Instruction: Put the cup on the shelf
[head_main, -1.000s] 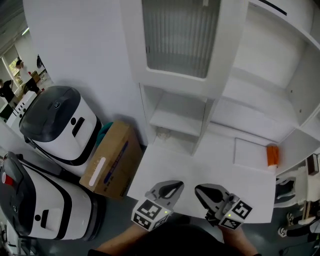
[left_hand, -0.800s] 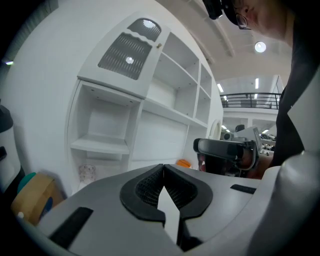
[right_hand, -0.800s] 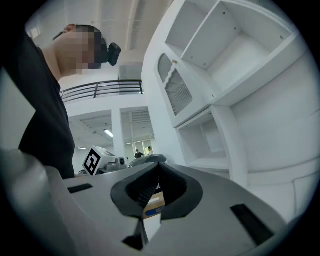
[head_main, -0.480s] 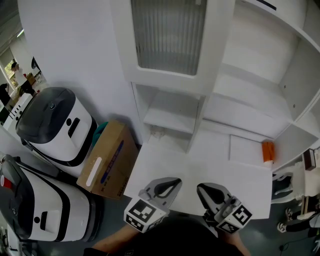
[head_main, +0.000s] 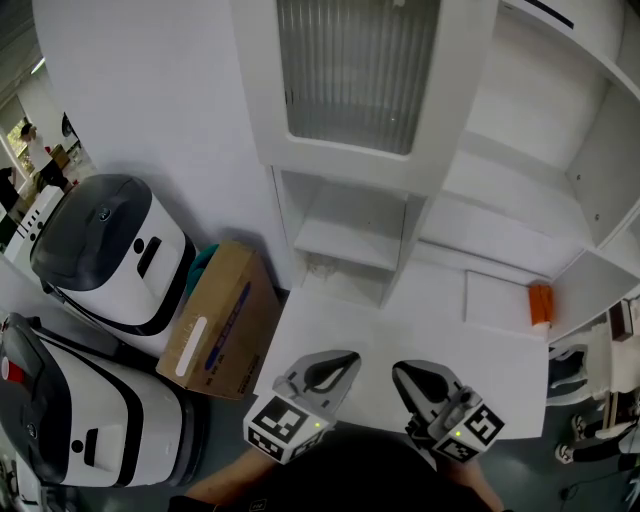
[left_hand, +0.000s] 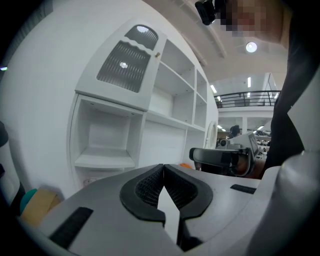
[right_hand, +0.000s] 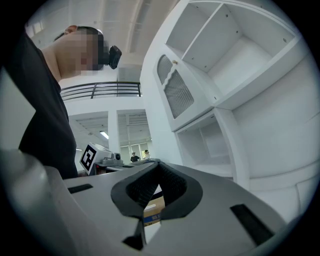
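Since my left gripper (head_main: 349, 357) and right gripper (head_main: 399, 368) are clenched empty, I could topple the orange cup (head_main: 541, 304) unless one opens first.

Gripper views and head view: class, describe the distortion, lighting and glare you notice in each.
Left gripper view: fisheye bows the white shelf unit; corners black; a ceiling lamp glares. Right gripper view: same bowing and black rim. Head view: even light, edges mildly curved.
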